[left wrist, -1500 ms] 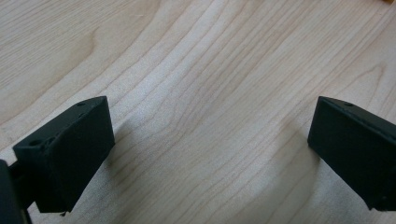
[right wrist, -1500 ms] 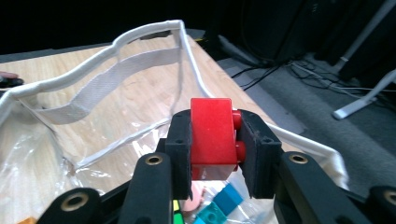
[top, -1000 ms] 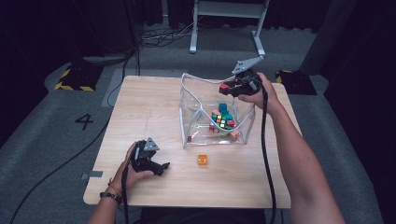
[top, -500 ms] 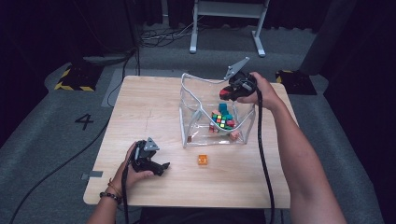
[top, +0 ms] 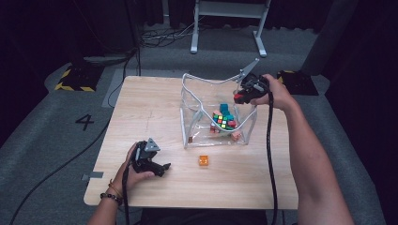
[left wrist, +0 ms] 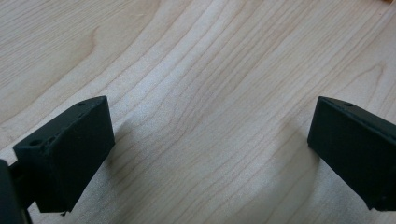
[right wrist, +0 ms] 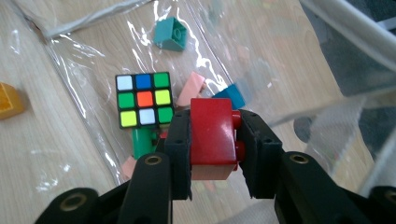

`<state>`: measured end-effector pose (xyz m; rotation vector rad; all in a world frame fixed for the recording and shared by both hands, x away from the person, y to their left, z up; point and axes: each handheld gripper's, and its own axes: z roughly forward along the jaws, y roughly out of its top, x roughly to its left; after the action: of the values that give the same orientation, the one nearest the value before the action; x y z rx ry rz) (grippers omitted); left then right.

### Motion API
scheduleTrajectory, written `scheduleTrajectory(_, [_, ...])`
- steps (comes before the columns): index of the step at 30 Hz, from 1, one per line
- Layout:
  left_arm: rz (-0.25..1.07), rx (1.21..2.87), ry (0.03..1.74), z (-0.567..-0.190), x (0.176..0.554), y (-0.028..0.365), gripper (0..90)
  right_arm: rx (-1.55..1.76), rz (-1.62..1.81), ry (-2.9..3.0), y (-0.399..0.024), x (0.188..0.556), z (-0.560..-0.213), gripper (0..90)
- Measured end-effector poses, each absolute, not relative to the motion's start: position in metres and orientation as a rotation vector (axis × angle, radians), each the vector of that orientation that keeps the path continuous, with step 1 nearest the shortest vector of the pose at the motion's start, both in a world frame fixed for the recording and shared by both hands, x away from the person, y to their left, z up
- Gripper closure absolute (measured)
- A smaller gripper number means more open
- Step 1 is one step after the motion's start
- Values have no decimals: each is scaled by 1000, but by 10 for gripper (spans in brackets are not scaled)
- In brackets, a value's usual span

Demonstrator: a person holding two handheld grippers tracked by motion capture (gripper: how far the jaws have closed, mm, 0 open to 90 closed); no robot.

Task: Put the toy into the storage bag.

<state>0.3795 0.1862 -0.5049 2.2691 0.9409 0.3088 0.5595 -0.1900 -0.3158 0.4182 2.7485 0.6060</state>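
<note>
A clear plastic bag [top: 197, 112] with a white rim stands open on the wooden table [top: 141, 108]. Inside lie a colour cube [top: 224, 121] [right wrist: 142, 100], teal bricks [right wrist: 171, 34], pink bricks and a green piece. My right gripper [top: 238, 97] [right wrist: 212, 135] hovers over the bag's right rim, shut on a red brick [right wrist: 211, 133]. My left gripper [top: 162, 168] [left wrist: 210, 149] rests on the table at the front left, jaws wide apart over bare wood. An orange brick [top: 203, 160] [right wrist: 8, 100] lies on the table in front of the bag.
A black cable [top: 270, 154] trails from the right gripper along the forearm. A metal stand [top: 225, 23] and floor cables lie beyond the table's far edge. Bare wood lies to the left of the bag.
My right gripper has shifted slightly over the bag's right rim and tilted, its grey plate now pointing left. The left gripper has stayed put.
</note>
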Motion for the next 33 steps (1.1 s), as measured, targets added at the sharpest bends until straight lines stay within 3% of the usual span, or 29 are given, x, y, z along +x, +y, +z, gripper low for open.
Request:
scheduleTrajectory(14, [309,2269,941,-505,380,186,6,459,686,2727,-215,556,-314,656])
scheduleTrajectory(23, [310,2268,941,-505,380,186,7,487,829,2656,-222,547,-313,576])
scheduleTrajectory(33, [310,2268,941,-505,380,186,6,578,1094,2440,-240,523,-303,427])
